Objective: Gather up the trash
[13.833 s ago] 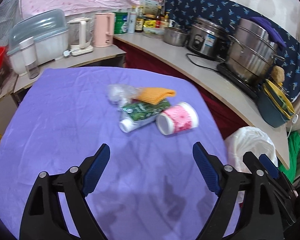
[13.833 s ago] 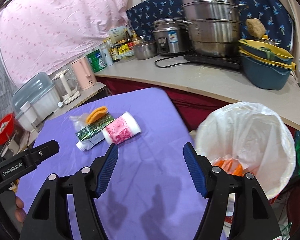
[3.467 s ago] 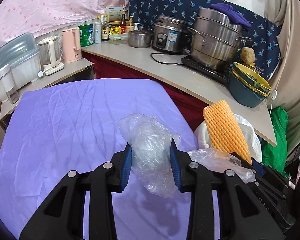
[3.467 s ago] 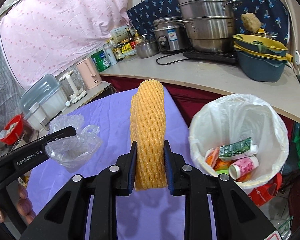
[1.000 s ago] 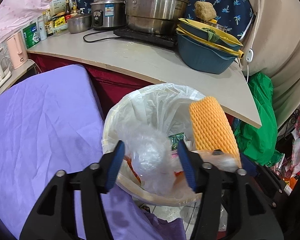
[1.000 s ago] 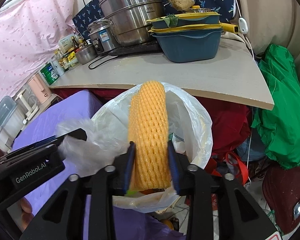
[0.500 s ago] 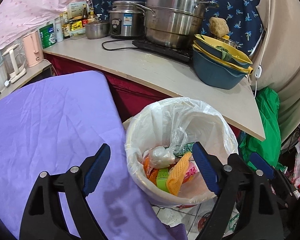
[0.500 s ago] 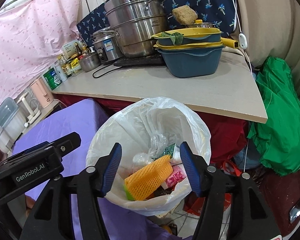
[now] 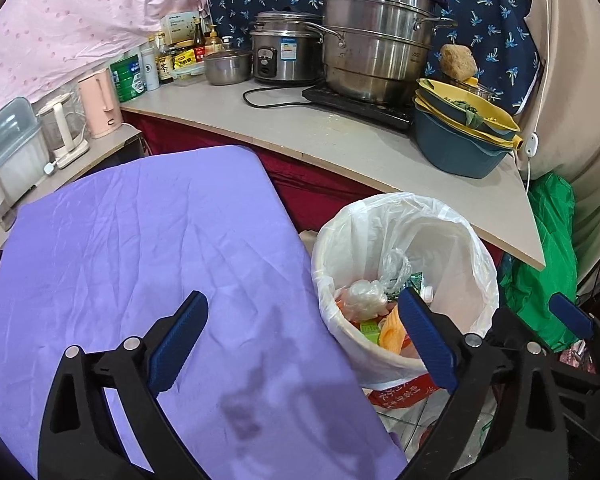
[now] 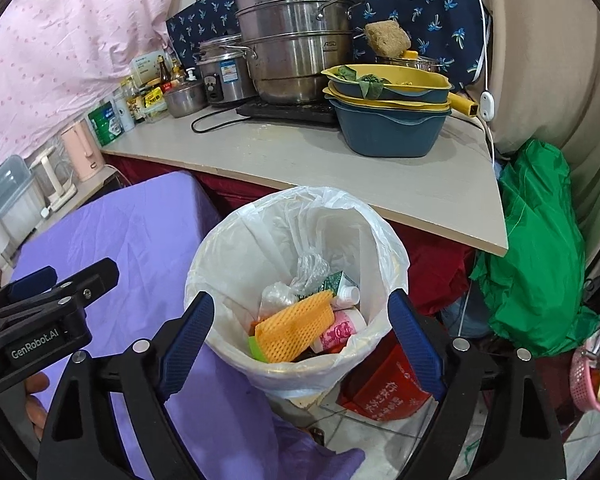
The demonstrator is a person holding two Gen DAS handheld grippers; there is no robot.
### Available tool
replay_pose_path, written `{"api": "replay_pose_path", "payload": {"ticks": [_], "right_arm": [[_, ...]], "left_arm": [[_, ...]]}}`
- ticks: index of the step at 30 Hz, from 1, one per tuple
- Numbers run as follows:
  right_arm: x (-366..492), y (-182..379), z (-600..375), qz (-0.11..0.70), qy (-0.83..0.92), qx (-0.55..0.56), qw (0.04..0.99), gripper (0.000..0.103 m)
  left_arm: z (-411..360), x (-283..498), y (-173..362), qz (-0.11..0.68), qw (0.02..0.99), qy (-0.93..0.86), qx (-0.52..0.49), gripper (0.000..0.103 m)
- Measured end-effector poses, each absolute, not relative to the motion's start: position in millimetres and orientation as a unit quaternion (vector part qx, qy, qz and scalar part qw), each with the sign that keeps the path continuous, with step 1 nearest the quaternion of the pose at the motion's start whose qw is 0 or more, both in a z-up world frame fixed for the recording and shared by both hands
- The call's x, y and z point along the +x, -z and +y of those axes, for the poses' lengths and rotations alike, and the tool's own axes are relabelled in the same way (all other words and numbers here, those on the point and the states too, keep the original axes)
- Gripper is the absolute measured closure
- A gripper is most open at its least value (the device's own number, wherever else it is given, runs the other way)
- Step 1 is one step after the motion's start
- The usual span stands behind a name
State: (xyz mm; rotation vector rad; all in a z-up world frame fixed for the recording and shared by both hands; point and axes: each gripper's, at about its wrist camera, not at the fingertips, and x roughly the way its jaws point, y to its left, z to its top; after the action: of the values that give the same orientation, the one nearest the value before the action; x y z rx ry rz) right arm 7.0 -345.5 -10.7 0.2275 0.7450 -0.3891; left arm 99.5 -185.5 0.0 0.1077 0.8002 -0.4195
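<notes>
A bin lined with a white bag (image 9: 476, 256) (image 10: 220, 248) stands on the floor beside the purple-covered table (image 9: 140, 240) (image 10: 140, 224). Inside lie the orange foam net (image 10: 296, 326) (image 9: 392, 330), a crumpled clear plastic bag (image 10: 278, 294) (image 9: 366, 294), a green tube (image 10: 336, 280) and a pink cup (image 10: 340, 328). My left gripper (image 9: 302, 334) hangs over the table's edge next to the bin, its jaws opening with nothing between them. My right gripper (image 10: 300, 326) is above the bin's near rim, jaws also opening and empty. The left gripper (image 10: 66, 276) shows at the left of the right wrist view.
A beige counter (image 9: 340, 144) behind the bin carries steel pots (image 9: 372, 52), a rice cooker (image 9: 284, 56), stacked blue and yellow basins (image 9: 460, 136), bottles and a pink kettle (image 9: 100, 100). A green bag (image 10: 540, 260) and a red box (image 10: 384, 388) lie on the floor right of the bin.
Both grippers have let go: the clear plastic bag and the orange foam net have dropped into the bin. The jaws have spread wider, and both grippers have pulled back and up from the bin.
</notes>
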Motion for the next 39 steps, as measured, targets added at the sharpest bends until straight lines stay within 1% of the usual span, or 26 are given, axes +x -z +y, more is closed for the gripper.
{"api": "replay_pose_path", "payload": {"ticks": [4,7,15,39], "right_arm": [[7.5,8.5,-339.2,0.371,0.192,0.082,0.905,0.016],[6.4,7.6,-337.8,0.371,0.194,0.081,0.904,0.007],[7.6,11.5,-340.8,0.375,0.201,0.081,0.902,0.007],[-14.4,12.7,-336.2,0.374,0.214,0.078,0.899,0.007]], "left_arm": [[-177.7,98.7,2.0,0.392,0.897,0.195,0.057,0.012],[-171.1,98.6,4.8,0.396,0.898,0.187,0.049,0.012],[-172.7,93.0,10.8,0.393,0.899,0.181,0.066,0.012],[-174.9,70.8,14.3,0.414,0.884,0.207,0.062,0.012]]}}
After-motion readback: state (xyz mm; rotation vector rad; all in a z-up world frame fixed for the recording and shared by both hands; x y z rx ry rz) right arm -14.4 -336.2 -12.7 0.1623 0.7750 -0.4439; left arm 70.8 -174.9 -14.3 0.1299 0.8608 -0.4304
